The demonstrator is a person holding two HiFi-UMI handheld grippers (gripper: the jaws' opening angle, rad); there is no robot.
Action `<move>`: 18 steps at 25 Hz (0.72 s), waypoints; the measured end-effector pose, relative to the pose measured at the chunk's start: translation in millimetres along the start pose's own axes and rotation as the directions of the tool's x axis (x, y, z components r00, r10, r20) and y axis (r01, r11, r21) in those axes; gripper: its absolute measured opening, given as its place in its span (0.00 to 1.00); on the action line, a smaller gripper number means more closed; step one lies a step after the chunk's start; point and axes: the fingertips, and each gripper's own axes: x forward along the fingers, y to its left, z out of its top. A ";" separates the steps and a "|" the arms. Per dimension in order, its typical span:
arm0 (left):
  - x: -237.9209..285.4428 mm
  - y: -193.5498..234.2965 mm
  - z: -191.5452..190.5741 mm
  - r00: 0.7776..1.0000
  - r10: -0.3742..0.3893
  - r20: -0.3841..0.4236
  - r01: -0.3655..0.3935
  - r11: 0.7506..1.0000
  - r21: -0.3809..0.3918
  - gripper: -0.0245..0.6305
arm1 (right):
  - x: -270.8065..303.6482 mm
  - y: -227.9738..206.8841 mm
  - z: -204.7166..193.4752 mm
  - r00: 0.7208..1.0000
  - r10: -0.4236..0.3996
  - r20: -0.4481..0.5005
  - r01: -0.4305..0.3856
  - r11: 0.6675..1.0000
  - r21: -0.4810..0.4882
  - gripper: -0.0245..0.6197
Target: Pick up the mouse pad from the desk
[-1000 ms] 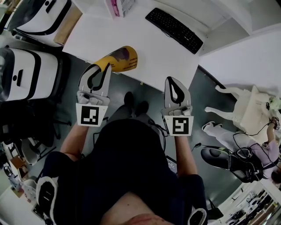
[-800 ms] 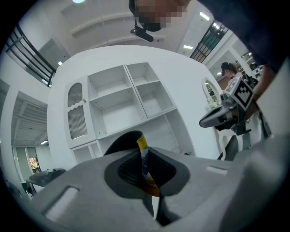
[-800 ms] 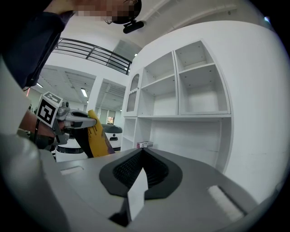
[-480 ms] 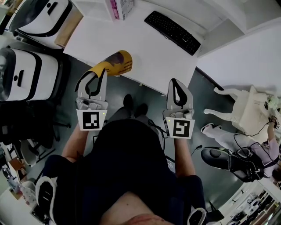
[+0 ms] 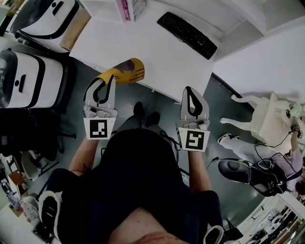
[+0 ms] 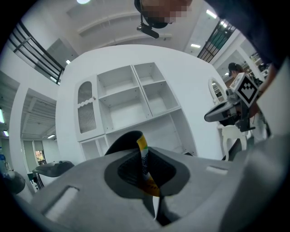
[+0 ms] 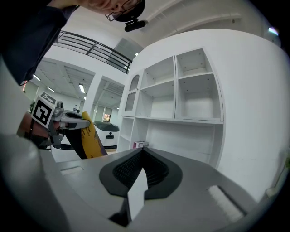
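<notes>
Left gripper (image 5: 107, 79) is pinching the mouse pad (image 5: 127, 69) by one edge, the pad curling out over the desk (image 5: 143, 47) front edge. Best lifting it clear with a firm pinch, no snagging. Right gripper (image 5: 191, 90) is idling, jaws together, empty.

Head view overhead; others face shelves (image 6: 122, 104).

Keyboard (image 5: 188, 33) (black), pink box (image 5: 128, 6), white shelves (image 6: 131, 99)
</notes>
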 end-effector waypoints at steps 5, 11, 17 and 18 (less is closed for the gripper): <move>-5.0 4.0 4.0 0.999 0.025 0.032 -0.024 0.999 -0.033 0.06 | -3.8 6.0 -0.5 1.000 -0.003 0.001 0.002 1.000 0.006 0.04; -8.8 6.6 6.3 0.999 0.032 0.043 -0.030 0.999 -0.040 0.06 | -7.7 10.5 1.8 1.000 -0.006 0.006 0.006 1.000 0.001 0.04; -10.2 7.4 5.9 0.999 0.031 0.043 -0.029 0.999 -0.044 0.06 | -8.6 11.3 0.3 1.000 -0.012 -0.007 0.012 1.000 -0.010 0.04; -10.4 6.7 5.7 0.999 0.031 0.042 -0.029 0.999 -0.044 0.06 | -9.2 11.3 -1.9 1.000 -0.013 -0.016 0.012 1.000 -0.012 0.04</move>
